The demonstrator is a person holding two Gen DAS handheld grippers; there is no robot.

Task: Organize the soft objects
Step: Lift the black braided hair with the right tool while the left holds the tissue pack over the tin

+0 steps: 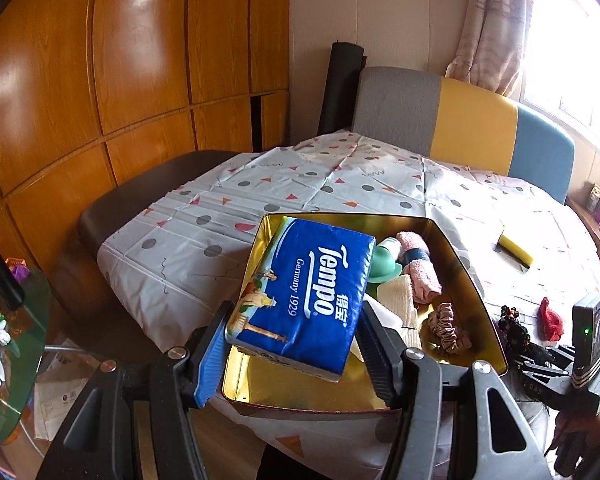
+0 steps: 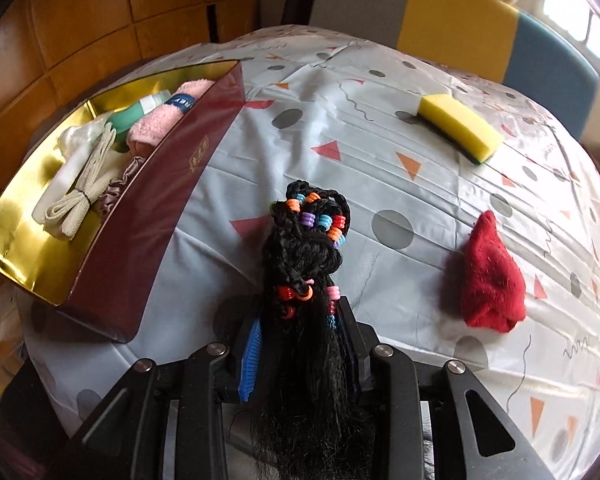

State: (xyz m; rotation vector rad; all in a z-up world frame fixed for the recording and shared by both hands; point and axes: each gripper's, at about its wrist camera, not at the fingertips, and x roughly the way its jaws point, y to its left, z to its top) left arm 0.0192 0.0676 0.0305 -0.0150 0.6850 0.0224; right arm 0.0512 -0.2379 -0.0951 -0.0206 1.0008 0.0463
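Observation:
My left gripper is shut on a blue Tempo tissue pack and holds it tilted above the left part of the gold-lined tin box. In the box lie a pink towel roll, a green bottle, a cream cloth and a pink scrunchie. My right gripper is shut on a black braided hairpiece with coloured beads, just above the tablecloth, right of the box. A red cloth and a yellow sponge lie on the table.
The table wears a white patterned cloth. A grey, yellow and blue chair back stands behind it. A dark chair and wooden wardrobe are at the left. A glass side table is at lower left.

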